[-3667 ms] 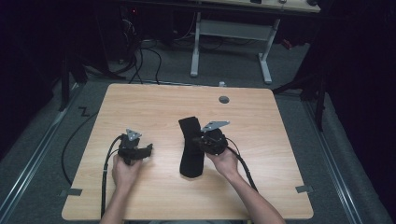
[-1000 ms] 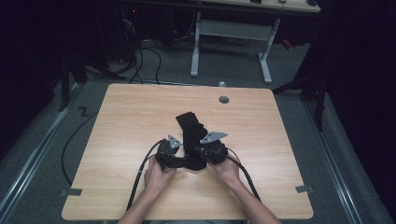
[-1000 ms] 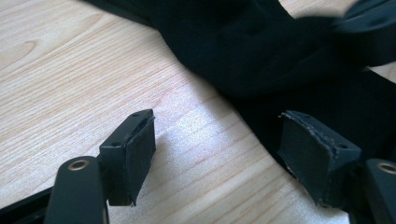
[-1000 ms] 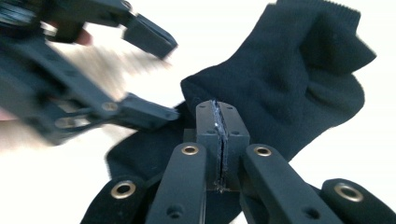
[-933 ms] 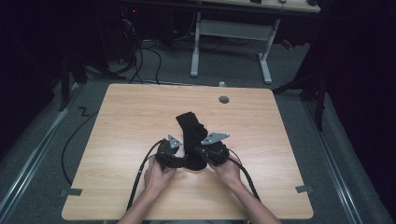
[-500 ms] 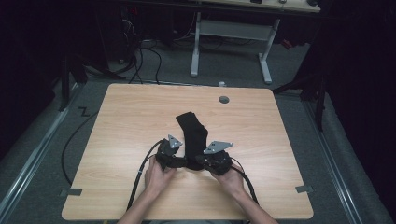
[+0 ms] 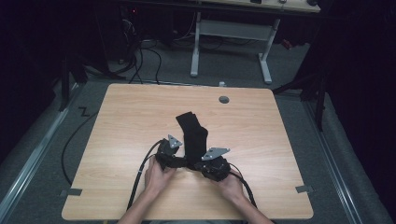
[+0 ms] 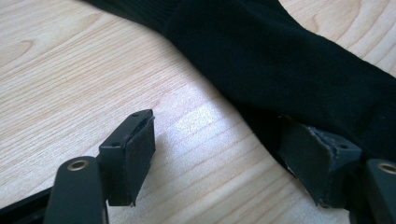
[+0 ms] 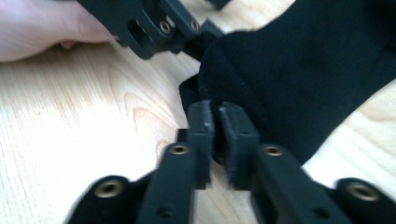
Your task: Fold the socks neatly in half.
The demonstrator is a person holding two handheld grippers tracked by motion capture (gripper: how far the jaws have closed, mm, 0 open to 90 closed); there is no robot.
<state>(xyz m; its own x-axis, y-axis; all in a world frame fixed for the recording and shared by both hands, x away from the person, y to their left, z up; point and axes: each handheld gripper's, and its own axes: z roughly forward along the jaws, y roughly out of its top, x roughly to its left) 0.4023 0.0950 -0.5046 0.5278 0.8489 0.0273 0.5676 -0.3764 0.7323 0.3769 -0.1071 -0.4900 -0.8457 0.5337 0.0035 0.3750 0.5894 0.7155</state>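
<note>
Black sock [image 7: 192,135] lies mid-bench [image 7: 261,140], its near end between your hands. Your left tongs [image 8: 219,154] stand released, one pad under the sock's edge. Your right tongs [image 9: 217,122], jaws just easing apart, are barely parted, with a fold of sock at their tips. Seat both grips on the fabric before lifting, keeping them level.

I hold my left gripper [image 7: 180,161] low with jaws spread wide. My right gripper [image 7: 198,164] sits close beside it, jaws a narrow slit apart, having just been opening.
</note>
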